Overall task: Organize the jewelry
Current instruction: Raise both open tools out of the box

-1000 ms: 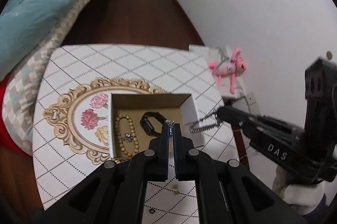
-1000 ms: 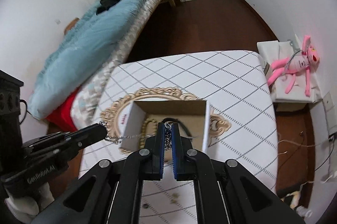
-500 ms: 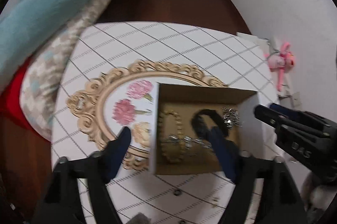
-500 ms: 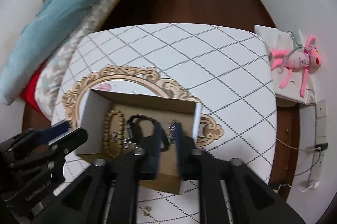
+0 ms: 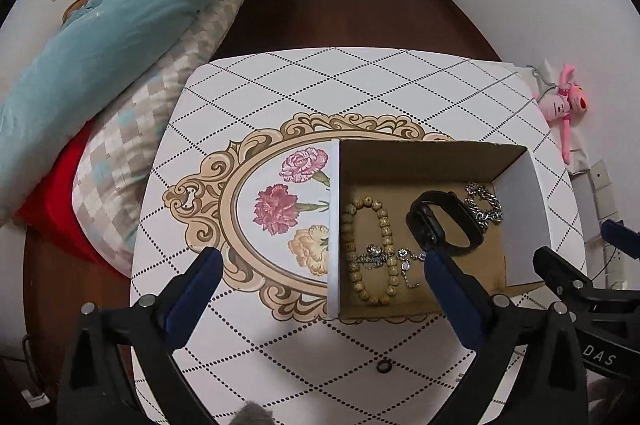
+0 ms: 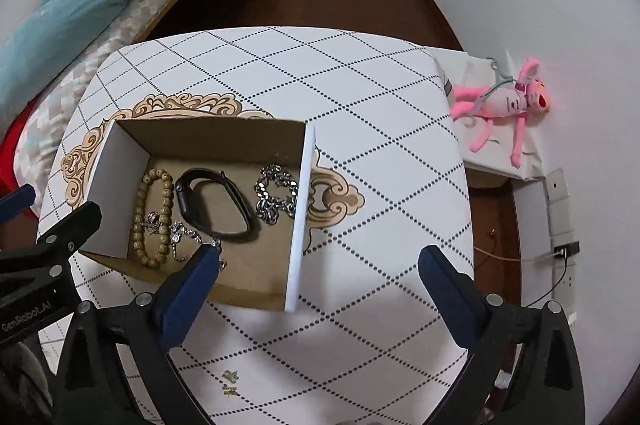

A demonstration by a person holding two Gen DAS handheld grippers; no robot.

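Observation:
An open cardboard box point(image 5: 334, 225) point(image 6: 298, 225) stands on the table. Inside lie a wooden bead bracelet point(image 5: 384, 221) point(image 6: 140, 209), a black wristband point(image 5: 424, 221) point(image 6: 186, 201), a chunky silver chain point(image 5: 486, 203) point(image 6: 276, 193) and a thin sparkly chain point(image 5: 376, 257) point(image 6: 176, 231) draped over the beads. My left gripper point(image 5: 320, 259) hovers over the box's left wall, its jaws opening wide and gripping nothing. My right gripper point(image 6: 319, 253) straddles the box's right wall, jaws also opening, empty. Each view also catches one of the other gripper's fingers point(image 5: 560, 273) point(image 6: 68, 229).
The table point(image 6: 360, 105) wears a white diamond-patterned cloth with an ornate oval flower print point(image 5: 276, 209). A small dark ring point(image 5: 383, 367) lies on the cloth near me. A bed with a teal duvet point(image 5: 100, 57) is at the left. A pink plush toy point(image 6: 508, 101) and wall sockets are at the right.
Both grippers went from shut to wide open and let go of the silver chain stretched between them; it now lies in the box. Both tipped downward and sank toward the box.

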